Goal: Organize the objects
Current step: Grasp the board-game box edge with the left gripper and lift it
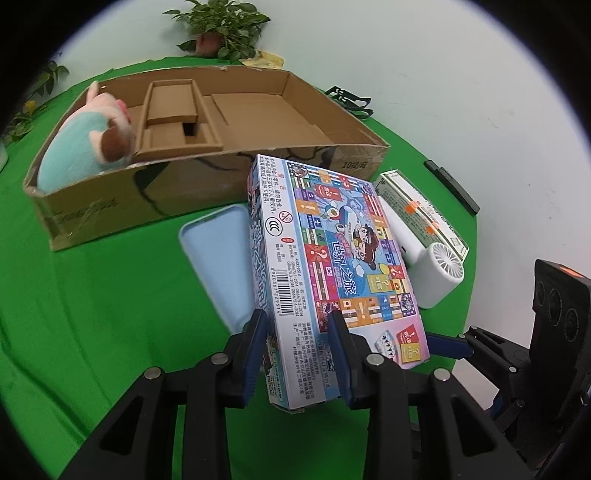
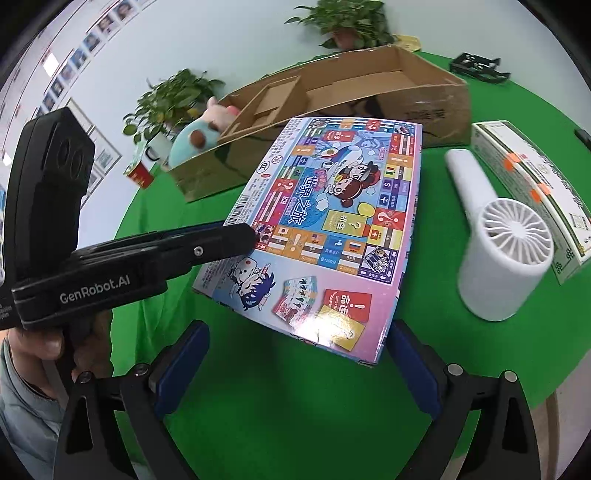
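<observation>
My left gripper (image 1: pixel 297 325) is shut on the edge of a colourful board game box (image 1: pixel 332 254) and holds it tilted above the green table. In the right wrist view the game box (image 2: pixel 332 229) fills the middle, with the left gripper (image 2: pixel 243 236) clamped on its left edge. My right gripper (image 2: pixel 295 354) is open, its jaws wide apart just under the box's near edge, holding nothing. An open cardboard box (image 1: pixel 207 147) lies behind, with a plush pig (image 1: pixel 88 144) in its left end.
A light blue phone case (image 1: pixel 218 251) lies under the game box. A white handheld fan (image 2: pixel 495 236) and a green-white carton (image 2: pixel 532 184) lie to the right. Potted plants (image 1: pixel 218 29) stand behind the box. A black bar (image 1: pixel 450 184) lies at the table's right edge.
</observation>
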